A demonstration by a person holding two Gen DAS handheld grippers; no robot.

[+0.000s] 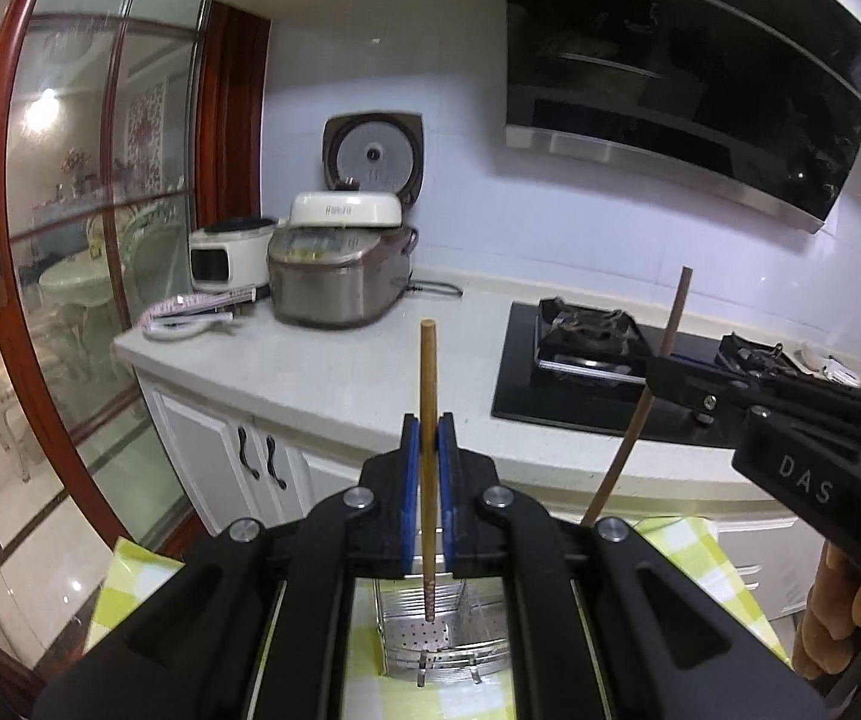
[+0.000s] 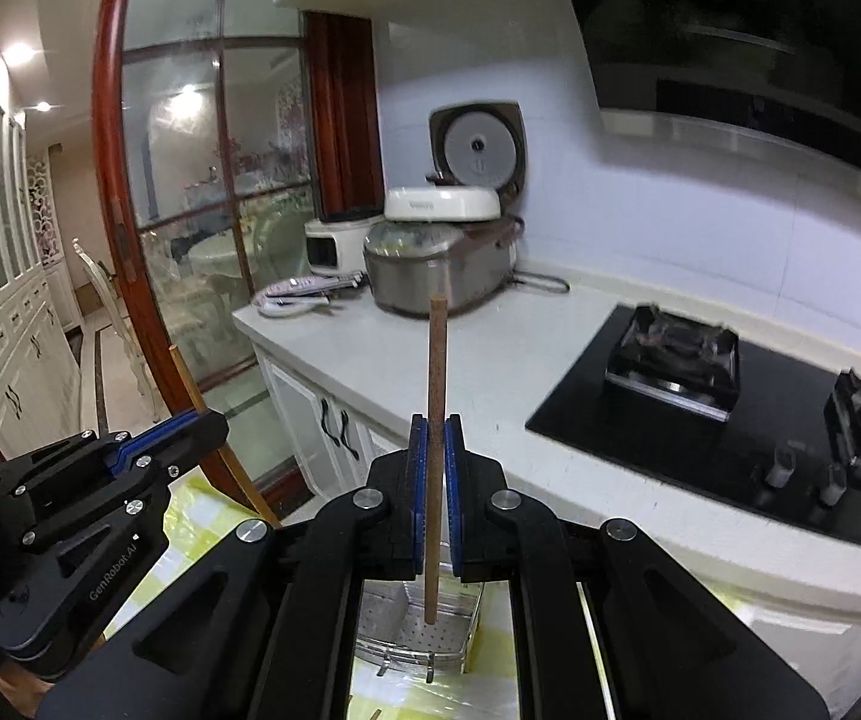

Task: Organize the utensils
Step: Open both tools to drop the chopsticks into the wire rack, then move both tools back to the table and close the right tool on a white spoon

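My left gripper (image 1: 429, 438) is shut on a light wooden chopstick (image 1: 428, 384), held upright with its lower tip above a perforated metal utensil holder (image 1: 430, 639). My right gripper (image 2: 435, 438) is shut on a darker brown chopstick (image 2: 435, 372), also upright, its tip over the same metal holder (image 2: 412, 636). In the left wrist view the right gripper (image 1: 658, 369) comes in from the right with its chopstick (image 1: 640, 408) slanted. In the right wrist view the left gripper (image 2: 202, 420) sits at the left with its chopstick (image 2: 190, 387).
The holder stands on a yellow-green checked cloth (image 1: 130, 576). Beyond it runs a white counter (image 1: 322, 372) with rice cookers (image 1: 340, 276) and a black gas hob (image 1: 580, 360). A red-framed glass door (image 1: 22, 240) is at the left. A range hood (image 1: 670, 90) hangs above.
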